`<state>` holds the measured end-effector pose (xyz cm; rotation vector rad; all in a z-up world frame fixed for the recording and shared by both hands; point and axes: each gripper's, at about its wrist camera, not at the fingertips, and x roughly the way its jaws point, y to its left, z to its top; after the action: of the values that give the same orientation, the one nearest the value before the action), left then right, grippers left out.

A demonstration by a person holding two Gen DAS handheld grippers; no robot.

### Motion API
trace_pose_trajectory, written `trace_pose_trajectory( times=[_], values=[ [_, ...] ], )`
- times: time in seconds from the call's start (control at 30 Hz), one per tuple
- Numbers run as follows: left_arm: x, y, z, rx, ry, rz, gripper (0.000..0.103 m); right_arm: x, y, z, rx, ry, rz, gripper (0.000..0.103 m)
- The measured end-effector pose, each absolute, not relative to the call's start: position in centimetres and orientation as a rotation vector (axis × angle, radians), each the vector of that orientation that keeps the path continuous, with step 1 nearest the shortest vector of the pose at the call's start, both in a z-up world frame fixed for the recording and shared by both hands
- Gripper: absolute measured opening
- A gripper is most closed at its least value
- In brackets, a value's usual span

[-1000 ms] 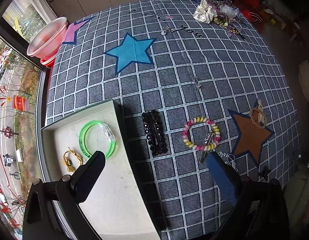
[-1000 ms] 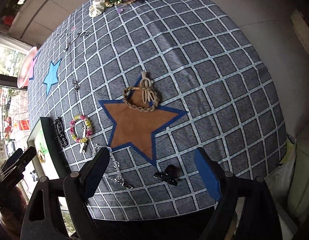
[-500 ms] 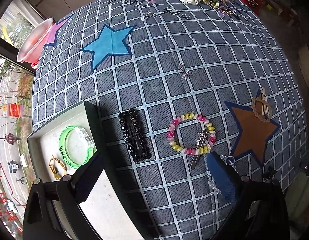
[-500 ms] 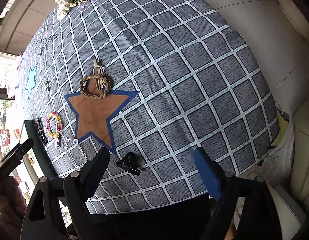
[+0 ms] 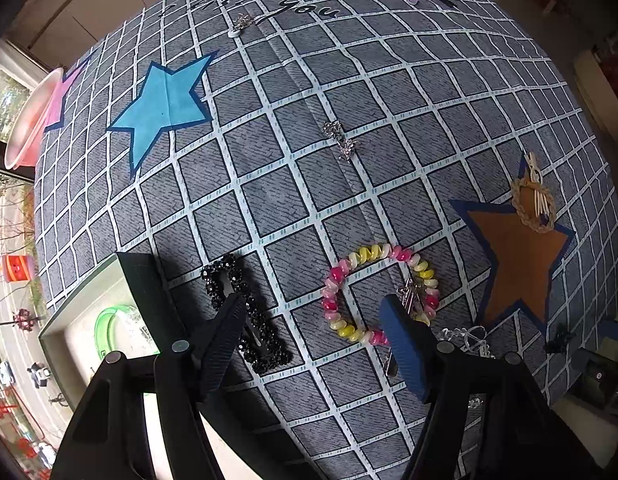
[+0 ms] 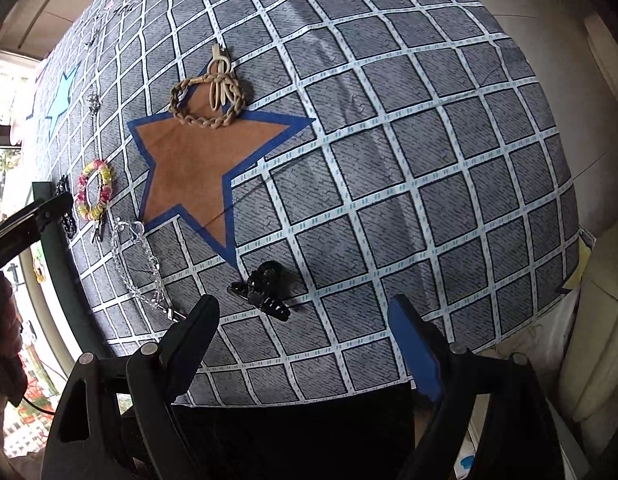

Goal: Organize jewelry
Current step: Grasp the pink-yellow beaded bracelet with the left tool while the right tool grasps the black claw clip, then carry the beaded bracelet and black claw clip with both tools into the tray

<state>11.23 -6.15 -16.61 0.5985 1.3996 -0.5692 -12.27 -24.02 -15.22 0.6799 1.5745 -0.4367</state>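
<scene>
Lowered since the earlier frame, left gripper (image 5: 311, 322), jaws closing, nothing pinched, partly hides black hair clip (image 5: 245, 312); tray (image 5: 65, 322) cut off; right gripper (image 6: 303, 322) jaws open.

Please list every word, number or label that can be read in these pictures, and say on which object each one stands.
"you": black script printed on the checked cloth, at its far side in the left wrist view.
The script word to the left of it on the same cloth: too distorted to read.
Print on the green bangle in the tray: too small and partly hidden to read.
Right wrist view: no readable text.
</scene>
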Motion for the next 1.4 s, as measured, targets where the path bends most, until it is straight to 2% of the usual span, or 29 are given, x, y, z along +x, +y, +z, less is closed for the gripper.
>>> trace_pose_trajectory(
  times=[0.1,0.13,0.17,0.2,0.3,0.4,0.43,0.47,0.5,0.57,0.6,0.63,0.67,1.03,1.4],
  values=[
    [11.2,-7.0,-17.3,0.654,1.384,-0.606,0.078,-12.0,-23.5,-15.7,0.673,1.583,-0.444,0.088],
    [11.1,-7.2,-17.7,0.668,1.387,-0.615,0.073,-12.0,-23.5,-15.9,0.672,1.585,-0.449,0.088],
    [11.2,-7.3,-18.0,0.678,1.398,-0.623,0.063,-11.9,-23.3,-16.1,0.671,1.590,-0.454,0.088],
    [11.2,-7.4,-18.4,0.683,1.416,-0.628,0.059,-11.8,-23.1,-16.3,0.670,1.595,-0.457,0.088],
    [11.2,-7.4,-18.8,0.665,1.428,-0.641,0.059,-11.8,-22.5,-17.0,0.660,1.605,-0.464,0.087],
    [10.9,-7.3,-19.0,0.667,1.425,-0.652,0.057,-12.0,-22.2,-17.6,0.643,1.620,-0.472,0.074],
    [10.9,-7.2,-19.0,0.664,1.426,-0.662,0.051,-11.8,-21.8,-18.0,0.639,1.627,-0.475,0.069],
    [10.7,-7.6,-19.0,0.661,1.429,-0.672,0.043,-11.7,-21.6,-18.2,0.626,1.632,-0.484,0.068],
    [10.5,-7.6,-19.0,0.662,1.428,-0.682,0.039,-11.7,-21.4,-18.2,0.607,1.629,-0.490,0.067],
    [10.0,-8.9,-19.0,0.675,1.417,-0.697,0.017,-11.1,-20.5,-18.4,0.563,1.635,-0.495,0.055],
    [9.8,-9.3,-19.1,0.678,1.415,-0.700,0.017,-10.7,-20.1,-18.4,0.536,1.636,-0.503,0.049],
    [9.7,-9.4,-18.9,0.670,1.418,-0.704,0.017,-10.4,-20.0,-18.4,0.520,1.631,-0.506,0.035],
    [9.7,-9.3,-18.8,0.654,1.425,-0.705,0.017,-10.1,-19.5,-18.4,0.520,1.624,-0.506,0.026],
    [10.8,-6.1,-14.9,0.424,1.439,-0.699,0.017,-10.6,-22.2,-15.3,0.667,1.501,-0.473,0.026],
    [10.3,-2.5,-12.7,0.309,1.412,-0.687,0.017,-10.7,-22.2,-13.0,0.659,1.451,-0.432,0.026]
  ],
)
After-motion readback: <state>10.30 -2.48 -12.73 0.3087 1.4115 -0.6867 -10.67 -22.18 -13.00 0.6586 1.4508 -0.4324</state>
